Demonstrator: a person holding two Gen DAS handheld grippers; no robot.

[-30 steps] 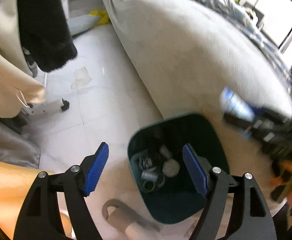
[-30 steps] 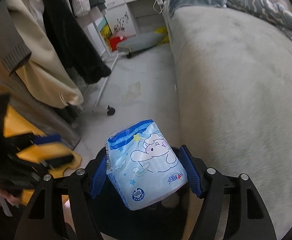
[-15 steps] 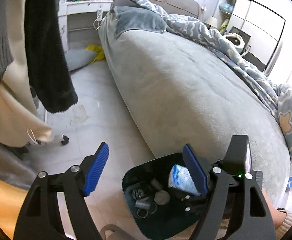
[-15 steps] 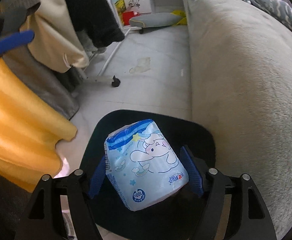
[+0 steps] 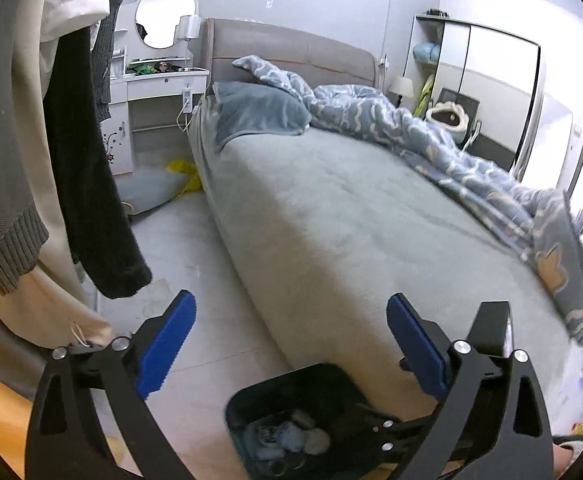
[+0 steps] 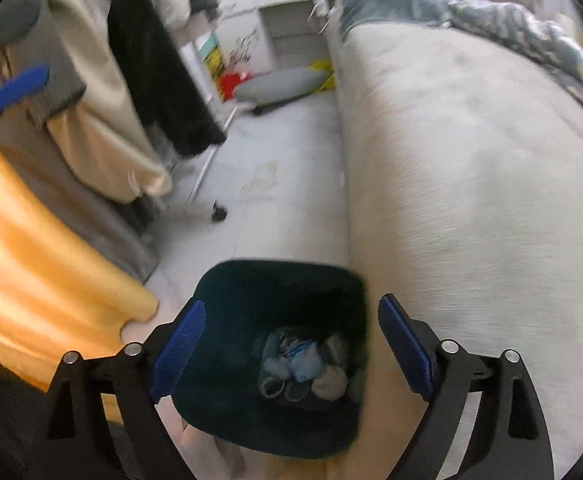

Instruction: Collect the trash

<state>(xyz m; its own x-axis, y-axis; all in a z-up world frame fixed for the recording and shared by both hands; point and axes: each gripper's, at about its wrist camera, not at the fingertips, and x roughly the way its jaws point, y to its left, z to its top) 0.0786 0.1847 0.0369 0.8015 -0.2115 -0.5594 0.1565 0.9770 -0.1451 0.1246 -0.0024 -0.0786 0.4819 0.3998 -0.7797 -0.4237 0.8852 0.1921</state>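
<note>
Blue-padded, the right claw (image 6: 289,354) tilts steeply down over the one dark green bin (image 6: 219,412), its jaws opening with nothing between them; the blue tissue pack (image 6: 303,358) lies inside the bin among blurred scraps I cannot count. The left claw (image 5: 289,346) points more shallowly across the bed (image 5: 351,216), jaws opening too, empty, the bin (image 5: 251,396) low beneath it. The bin stands on the floor (image 6: 283,208), just beside the one bed.
</note>
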